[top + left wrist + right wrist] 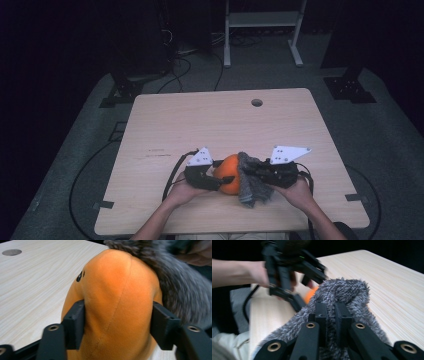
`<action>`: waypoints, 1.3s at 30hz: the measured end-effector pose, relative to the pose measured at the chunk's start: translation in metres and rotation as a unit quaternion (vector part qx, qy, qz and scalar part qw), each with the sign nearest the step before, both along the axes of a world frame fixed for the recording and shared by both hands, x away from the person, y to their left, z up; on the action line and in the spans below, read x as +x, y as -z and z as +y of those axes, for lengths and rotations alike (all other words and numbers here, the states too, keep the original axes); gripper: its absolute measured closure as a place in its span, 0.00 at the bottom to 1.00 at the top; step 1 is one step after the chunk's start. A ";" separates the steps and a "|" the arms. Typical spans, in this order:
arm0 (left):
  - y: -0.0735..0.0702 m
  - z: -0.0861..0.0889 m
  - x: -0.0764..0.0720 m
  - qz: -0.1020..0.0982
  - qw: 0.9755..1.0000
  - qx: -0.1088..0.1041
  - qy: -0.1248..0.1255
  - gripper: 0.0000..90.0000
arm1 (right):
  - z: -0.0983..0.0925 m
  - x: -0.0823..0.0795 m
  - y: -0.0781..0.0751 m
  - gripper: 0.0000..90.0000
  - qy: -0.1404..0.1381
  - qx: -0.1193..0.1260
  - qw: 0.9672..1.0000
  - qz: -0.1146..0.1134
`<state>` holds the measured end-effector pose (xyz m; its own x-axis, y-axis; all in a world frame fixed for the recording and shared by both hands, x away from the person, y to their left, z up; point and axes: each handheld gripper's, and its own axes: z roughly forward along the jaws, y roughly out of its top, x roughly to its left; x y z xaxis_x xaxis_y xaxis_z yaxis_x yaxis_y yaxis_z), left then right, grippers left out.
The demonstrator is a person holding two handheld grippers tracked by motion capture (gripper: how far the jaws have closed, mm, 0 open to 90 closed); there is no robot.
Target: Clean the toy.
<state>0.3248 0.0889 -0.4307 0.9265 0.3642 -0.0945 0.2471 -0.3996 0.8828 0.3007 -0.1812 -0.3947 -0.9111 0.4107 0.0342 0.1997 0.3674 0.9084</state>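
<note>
Here, a pale wooden table (pixel 200 125) stands on grey carpet (pixel 390 150) amid darkness.

Dim room, grey carpet (pixel 75 150), light wood table (pixel 200 120), white frame (pixel 260 20) behind.

The high view looks forward and down over the whole table (pixel 165 125) from its near edge. Both gripper views sit close, sharing the orange plush (pixel 117 302) and grey fur (pixel 342 290).

Black jaws — brass-ringed screws, grey plates (pixel 289 153)
</note>
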 end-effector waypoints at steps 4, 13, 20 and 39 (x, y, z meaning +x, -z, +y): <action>-0.002 -0.001 -0.002 -0.005 1.000 0.008 -0.010 0.46 | 0.021 -0.006 -0.009 0.91 -0.019 -0.034 0.999 -0.033; -0.002 0.003 0.001 0.010 1.000 -0.006 -0.017 0.47 | -0.007 0.004 0.001 0.91 0.022 -0.035 0.999 -0.017; -0.004 -0.006 -0.007 -0.007 1.000 0.013 -0.012 0.48 | 0.009 -0.005 -0.008 0.92 -0.008 -0.041 0.999 -0.034; -0.004 -0.007 -0.014 -0.022 0.999 0.021 0.011 0.44 | 0.014 0.003 -0.019 0.91 -0.014 -0.065 0.997 -0.040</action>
